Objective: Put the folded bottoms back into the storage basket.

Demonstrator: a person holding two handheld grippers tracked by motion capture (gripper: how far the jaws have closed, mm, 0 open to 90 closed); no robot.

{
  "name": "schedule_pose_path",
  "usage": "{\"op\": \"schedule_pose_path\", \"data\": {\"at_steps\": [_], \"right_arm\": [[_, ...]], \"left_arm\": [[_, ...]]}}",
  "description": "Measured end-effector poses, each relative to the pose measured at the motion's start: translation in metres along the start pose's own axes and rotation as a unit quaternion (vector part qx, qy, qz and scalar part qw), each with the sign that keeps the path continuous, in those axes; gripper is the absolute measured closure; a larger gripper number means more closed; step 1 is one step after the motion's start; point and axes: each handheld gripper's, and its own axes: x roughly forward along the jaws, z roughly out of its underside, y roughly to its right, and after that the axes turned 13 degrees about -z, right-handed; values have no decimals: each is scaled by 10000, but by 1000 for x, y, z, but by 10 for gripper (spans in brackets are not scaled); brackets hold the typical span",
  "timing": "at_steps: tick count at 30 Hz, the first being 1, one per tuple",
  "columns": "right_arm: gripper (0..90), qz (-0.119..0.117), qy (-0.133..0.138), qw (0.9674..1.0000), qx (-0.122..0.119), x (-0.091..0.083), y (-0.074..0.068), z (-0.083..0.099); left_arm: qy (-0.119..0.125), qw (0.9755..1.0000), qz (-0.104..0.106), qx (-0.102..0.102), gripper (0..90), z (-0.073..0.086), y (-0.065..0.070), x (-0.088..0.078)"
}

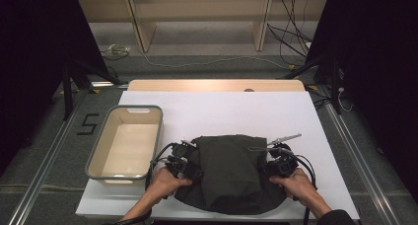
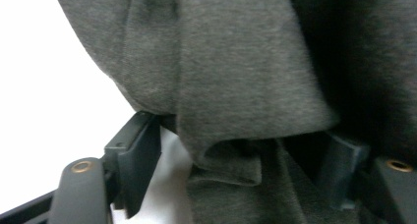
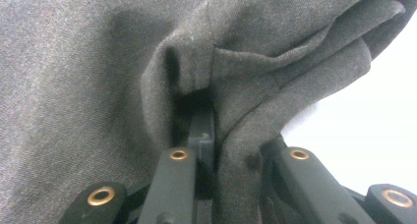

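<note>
Both forearms enter at the near table edge, each hand carrying a gripper at one flank of a dark grey garment (image 1: 229, 173) that lies bunched and partly folded on the white table (image 1: 222, 111). Left gripper (image 1: 185, 158): jaws stand apart, with a fold of the cloth hanging loosely between them and touching neither pad plainly, so this side reads as released. Right gripper (image 1: 278, 153): jaws drawn close together and clenched on a pinched ridge of the same cloth, seen in the right gripper view as fabric (image 3: 236, 135) gathered between the two black jaws. Step in hand, as judged: a fold has been laid down and the left side let go, while the right side is yet to follow. Next move calls for the right jaws to open, then for both hands to draw clear without dragging the fold. Farther left, just beside the garment, stands an open grey bin (image 1: 125, 141), well placed to receive it.
</note>
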Motion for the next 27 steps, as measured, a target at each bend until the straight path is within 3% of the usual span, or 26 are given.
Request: {"op": "schedule_pose_path", "data": {"at_steps": [3, 6, 9, 12, 14, 17, 19, 22, 27], "right_arm": [[763, 19, -16, 10000, -6, 1, 0, 0], [764, 38, -36, 10000, 13, 2, 1, 0], [764, 51, -35, 10000, 19, 2, 0, 0], [771, 54, -51, 10000, 5, 3, 0, -1], [778, 47, -40, 10000, 5, 3, 0, -1], [789, 42, 25, 10000, -78, 1, -3, -1], [793, -25, 91, 9999, -100, -1, -5, -1], [796, -103, 192, 9997, -145, -6, -9, -2], [799, -223, 486, 9985, -145, -15, -13, -5]], "left_arm": [[-50, 10000, 72, -41, 300, -2, 2, 0], [20, 9997, 238, 14, 389, -1, 6, 1], [94, 9977, 667, -58, 575, 1, 5, 4], [225, 9972, 685, 176, 750, 1, 13, 3], [315, 9962, 801, 156, 832, 0, 12, 1], [459, 9939, 999, -30, 849, 0, 8, -5], [592, 9924, 1074, -49, 852, -1, 6, -12], [799, 9898, 1175, -31, 853, -5, 4, -26], [922, 9876, 1270, 44, 853, -5, 2, -39]]}}
